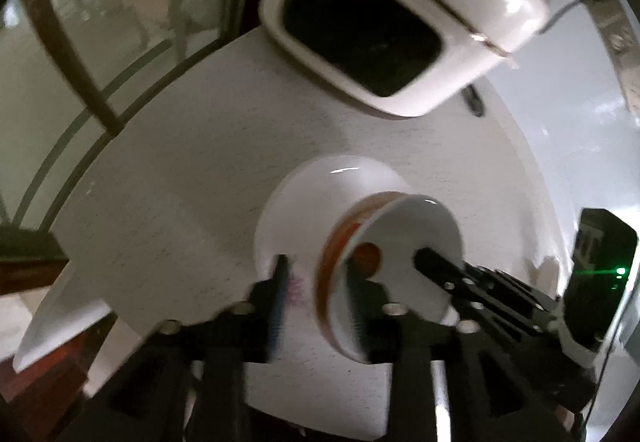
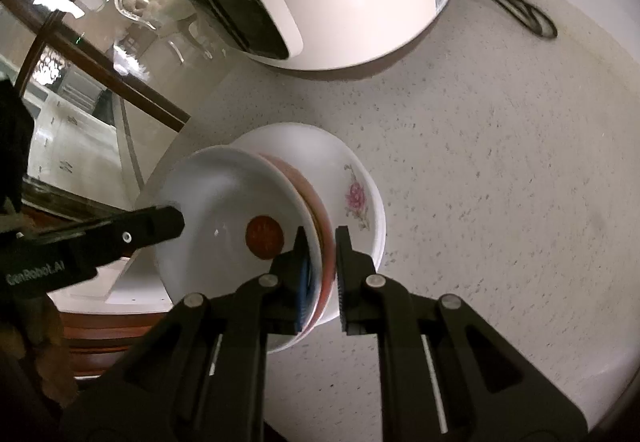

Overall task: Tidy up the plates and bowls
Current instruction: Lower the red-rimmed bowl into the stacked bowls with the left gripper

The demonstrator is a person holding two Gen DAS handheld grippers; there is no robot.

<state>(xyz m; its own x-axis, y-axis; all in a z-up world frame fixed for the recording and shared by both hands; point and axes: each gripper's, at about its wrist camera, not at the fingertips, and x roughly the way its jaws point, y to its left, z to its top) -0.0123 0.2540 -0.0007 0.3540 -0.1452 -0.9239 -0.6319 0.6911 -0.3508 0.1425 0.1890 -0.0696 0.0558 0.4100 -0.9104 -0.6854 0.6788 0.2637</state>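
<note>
my right gripper (image 2: 322,262) pinches the plate (image 2: 224,210), tilted over the bowl (image 2: 356,186) near the tabletop's (image 2: 500,170) edge, not yet nested; my left gripper (image 1: 320,282) is spread.

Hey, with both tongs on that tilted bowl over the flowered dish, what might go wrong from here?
1. The orange-banded bowl is tilted steeply, held by its rim in the right tongs; it may slip and strike the flowered dish beneath.
2. The dish sits near the edge of the counter, so a nudge could push it off.
3. The left tongs look blurred and seem to straddle the bowl's rim loosely, so they may give little support.
</note>
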